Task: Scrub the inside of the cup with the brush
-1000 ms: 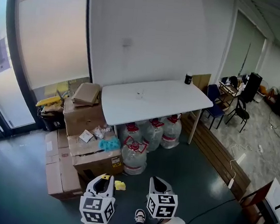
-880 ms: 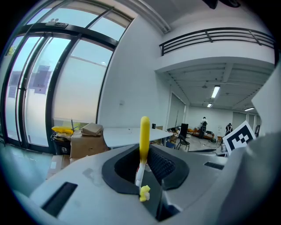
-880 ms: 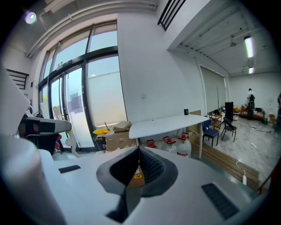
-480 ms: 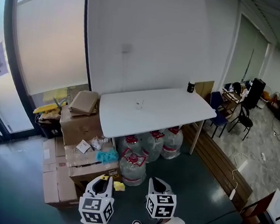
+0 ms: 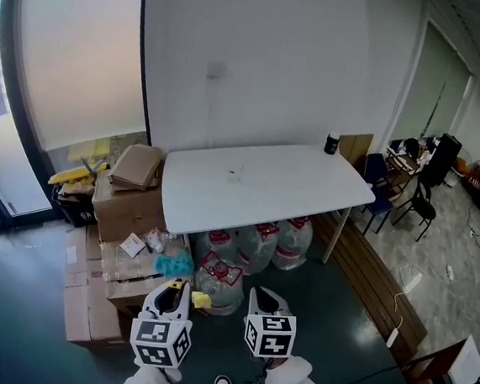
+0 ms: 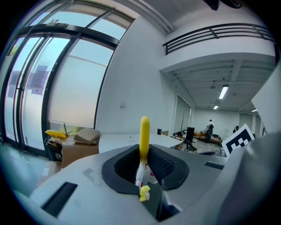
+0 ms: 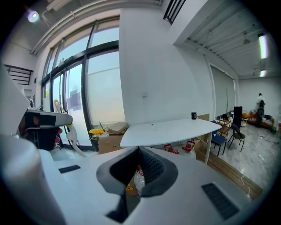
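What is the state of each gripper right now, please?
Left gripper: closed on the yellow-handled plastic brush.
Right gripper: closed, holding nothing.

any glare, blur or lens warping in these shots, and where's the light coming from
Head view: sharp, daylight from the window on the left, wall lines bowed. Left gripper view: heavy fisheye with dark corners, the yellow brush crisp. Right gripper view: same fisheye, ceiling lamp glaring, white table evenly lit.
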The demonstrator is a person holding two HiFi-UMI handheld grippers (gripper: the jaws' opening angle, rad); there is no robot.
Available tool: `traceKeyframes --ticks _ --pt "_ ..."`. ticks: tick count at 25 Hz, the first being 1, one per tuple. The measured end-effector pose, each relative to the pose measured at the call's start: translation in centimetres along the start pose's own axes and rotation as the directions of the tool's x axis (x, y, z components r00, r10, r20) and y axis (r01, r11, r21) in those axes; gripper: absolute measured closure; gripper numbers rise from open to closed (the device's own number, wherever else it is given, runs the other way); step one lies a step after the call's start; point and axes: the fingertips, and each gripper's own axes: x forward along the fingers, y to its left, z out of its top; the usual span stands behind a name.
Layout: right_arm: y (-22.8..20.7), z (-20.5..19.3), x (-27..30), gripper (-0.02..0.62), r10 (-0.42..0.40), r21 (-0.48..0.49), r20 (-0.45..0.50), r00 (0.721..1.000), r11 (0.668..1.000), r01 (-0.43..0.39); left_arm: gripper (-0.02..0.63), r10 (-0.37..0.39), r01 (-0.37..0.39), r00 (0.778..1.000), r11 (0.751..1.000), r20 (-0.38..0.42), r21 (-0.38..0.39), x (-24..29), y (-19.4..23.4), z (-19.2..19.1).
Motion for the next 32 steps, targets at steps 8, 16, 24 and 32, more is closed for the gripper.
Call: traceKeyframes --ticks 8,16,24,32 --pt "-2.9 1.0 3.7 0.532 0.006 0.013 -0.016 1.0 1.0 -0.006 0.552 0.011 -0.011 1.0 1.0 -0.001 -0.024 4.4 -0.5 0.4" --pt "-4.7 0.5 5.6 0.532 -0.005 0.047 -0.044 0.999 0.999 0.007 0.552 0.016 -0.016 1.0 0.999 -0.018 -0.031 6.8 -0.2 0.4" --pt "-5.6 0.6 8.3 0.532 -0.014 0.041 -0.059 0.998 0.999 0.017 0.552 0.001 -0.001 1.0 0.999 -0.001 -0.045 10.1 0.9 0.6" --pt "-6.6 3.9 13.2 0.532 -0.038 -0.002 -0.052 0.998 0.999 0.038 0.552 -0.028 0.031 0.999 0.997 0.039 -0.075 14.7 2.9 2.4"
